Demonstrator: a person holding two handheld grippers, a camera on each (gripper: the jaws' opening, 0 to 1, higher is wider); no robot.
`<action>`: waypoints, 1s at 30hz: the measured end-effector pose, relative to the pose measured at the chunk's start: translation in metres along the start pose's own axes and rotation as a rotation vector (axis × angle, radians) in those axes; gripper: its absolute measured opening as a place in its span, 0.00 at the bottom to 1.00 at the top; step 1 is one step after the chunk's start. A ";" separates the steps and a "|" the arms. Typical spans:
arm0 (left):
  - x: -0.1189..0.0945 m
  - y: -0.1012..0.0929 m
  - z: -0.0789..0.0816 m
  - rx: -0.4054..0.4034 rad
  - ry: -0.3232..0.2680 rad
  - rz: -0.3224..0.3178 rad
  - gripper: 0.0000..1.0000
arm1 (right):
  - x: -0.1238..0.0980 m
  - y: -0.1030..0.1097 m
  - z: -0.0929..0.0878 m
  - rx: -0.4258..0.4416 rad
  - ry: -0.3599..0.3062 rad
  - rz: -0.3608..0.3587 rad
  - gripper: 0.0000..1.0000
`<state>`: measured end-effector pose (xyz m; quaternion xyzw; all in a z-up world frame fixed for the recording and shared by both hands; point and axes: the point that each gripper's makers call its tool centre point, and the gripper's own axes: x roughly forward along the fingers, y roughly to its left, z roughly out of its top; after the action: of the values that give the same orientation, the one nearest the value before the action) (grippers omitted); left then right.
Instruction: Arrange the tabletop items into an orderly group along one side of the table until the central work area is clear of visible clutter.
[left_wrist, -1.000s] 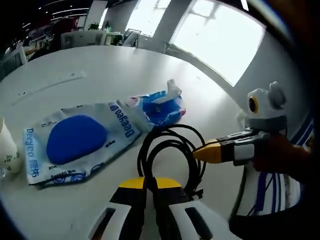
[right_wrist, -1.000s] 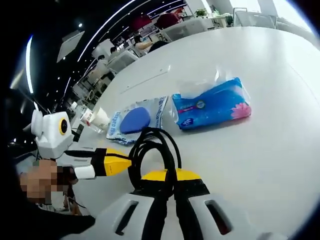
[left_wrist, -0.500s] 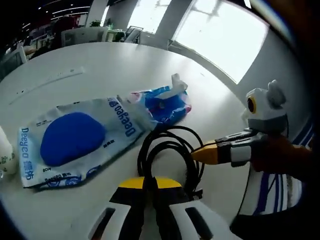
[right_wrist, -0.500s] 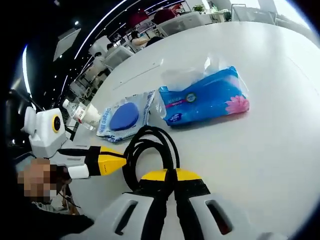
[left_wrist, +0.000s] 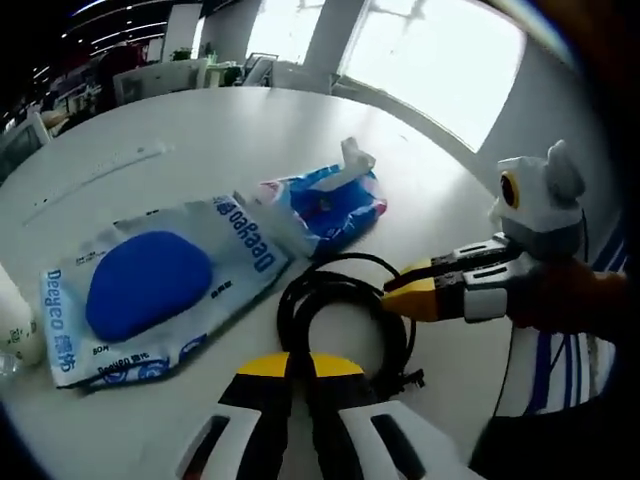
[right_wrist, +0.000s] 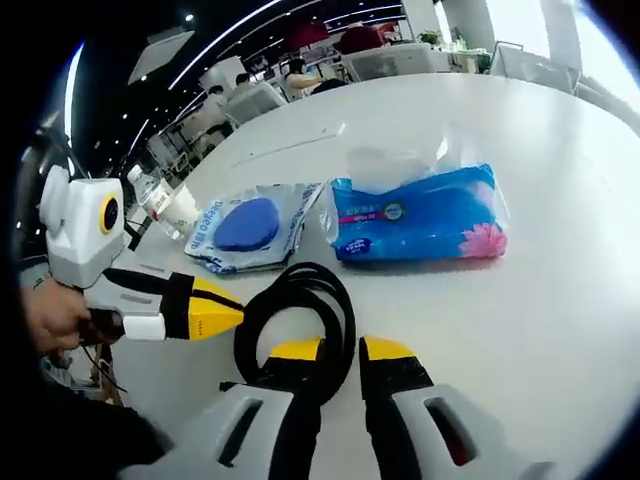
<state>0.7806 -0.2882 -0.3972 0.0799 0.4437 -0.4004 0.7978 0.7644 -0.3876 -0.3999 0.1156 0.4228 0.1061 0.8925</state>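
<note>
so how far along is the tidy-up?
Done: the wipes pack and tissue pack lie together beyond the tools. In hand: the black cable coil sits between the right tool's open jaws, ungripped. The left tool is shut beside it. Left: park the cable beside the packs.

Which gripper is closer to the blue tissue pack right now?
Right. The right gripper sits at the cable coil's side facing the tissue pack. The left gripper is at the coil's opposite side, nearer the wipes pack.
</note>
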 end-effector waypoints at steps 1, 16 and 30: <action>-0.002 0.001 0.000 -0.002 -0.003 -0.003 0.04 | -0.002 0.000 0.001 -0.002 -0.012 -0.008 0.14; -0.032 0.009 0.002 0.028 -0.115 -0.023 0.22 | -0.018 0.011 0.012 -0.069 -0.108 0.015 0.38; -0.104 0.047 -0.005 0.071 -0.235 0.065 0.38 | -0.044 0.033 0.034 -0.187 -0.199 0.030 0.69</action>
<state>0.7814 -0.1956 -0.3303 0.0749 0.3298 -0.3962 0.8536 0.7604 -0.3727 -0.3371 0.0480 0.3188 0.1467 0.9352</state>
